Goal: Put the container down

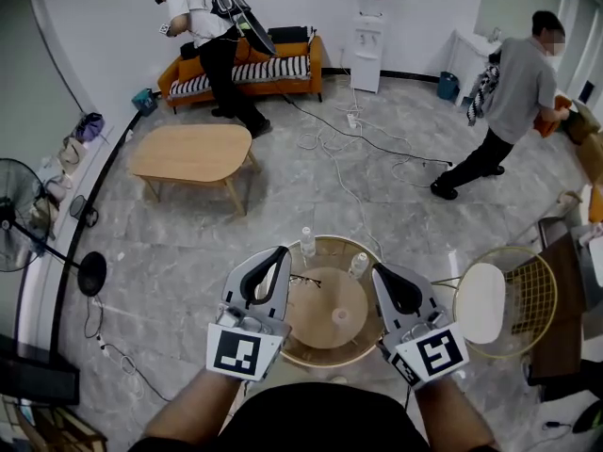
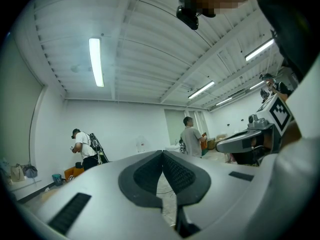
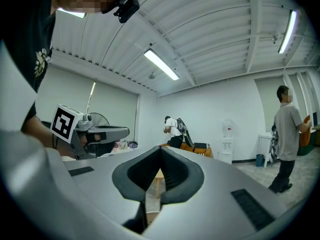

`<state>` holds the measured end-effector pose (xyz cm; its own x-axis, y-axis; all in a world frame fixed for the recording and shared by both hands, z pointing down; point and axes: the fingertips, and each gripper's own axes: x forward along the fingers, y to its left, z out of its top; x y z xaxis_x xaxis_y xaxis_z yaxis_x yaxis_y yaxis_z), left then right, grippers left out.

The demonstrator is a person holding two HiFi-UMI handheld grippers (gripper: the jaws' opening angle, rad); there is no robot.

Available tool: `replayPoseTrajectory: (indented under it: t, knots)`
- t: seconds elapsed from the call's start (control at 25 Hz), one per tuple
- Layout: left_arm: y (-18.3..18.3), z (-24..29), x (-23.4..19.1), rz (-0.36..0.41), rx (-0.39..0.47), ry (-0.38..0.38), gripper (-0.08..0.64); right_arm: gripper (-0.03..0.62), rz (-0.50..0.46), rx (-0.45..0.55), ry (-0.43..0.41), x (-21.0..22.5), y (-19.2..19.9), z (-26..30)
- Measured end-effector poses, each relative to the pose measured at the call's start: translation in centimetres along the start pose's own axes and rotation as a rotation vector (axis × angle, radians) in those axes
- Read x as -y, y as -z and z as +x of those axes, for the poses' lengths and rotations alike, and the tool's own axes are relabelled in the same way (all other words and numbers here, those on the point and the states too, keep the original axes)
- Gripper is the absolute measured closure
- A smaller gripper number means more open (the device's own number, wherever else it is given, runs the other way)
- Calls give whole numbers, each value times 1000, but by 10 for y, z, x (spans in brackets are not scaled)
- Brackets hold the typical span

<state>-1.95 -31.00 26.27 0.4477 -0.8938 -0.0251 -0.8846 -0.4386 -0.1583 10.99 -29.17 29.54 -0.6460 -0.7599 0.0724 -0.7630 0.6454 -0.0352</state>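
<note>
A small pale round container stands on the wooden disc of a round glass table, right of the disc's middle. Neither gripper touches it. My left gripper is held over the table's left rim, shut, with nothing between its fingertips. My right gripper is over the right rim, also shut and empty. In the left gripper view the left gripper points out into the room, jaws meeting at the tip. The right gripper looks the same in its own view. The container is outside both gripper views.
Two clear bottles and a pair of glasses sit at the table's far side. A gold wire chair stands to the right. A wooden coffee table, orange sofa, fan, floor cables and two people lie beyond.
</note>
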Motion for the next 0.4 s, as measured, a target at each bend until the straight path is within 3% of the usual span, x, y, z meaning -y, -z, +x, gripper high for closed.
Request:
replayPoseTrajectory:
  t: [0.4]
  knots:
    - [2,-14,10,-3,3,-3,545,579,5,-8,-16,-8,7,-11]
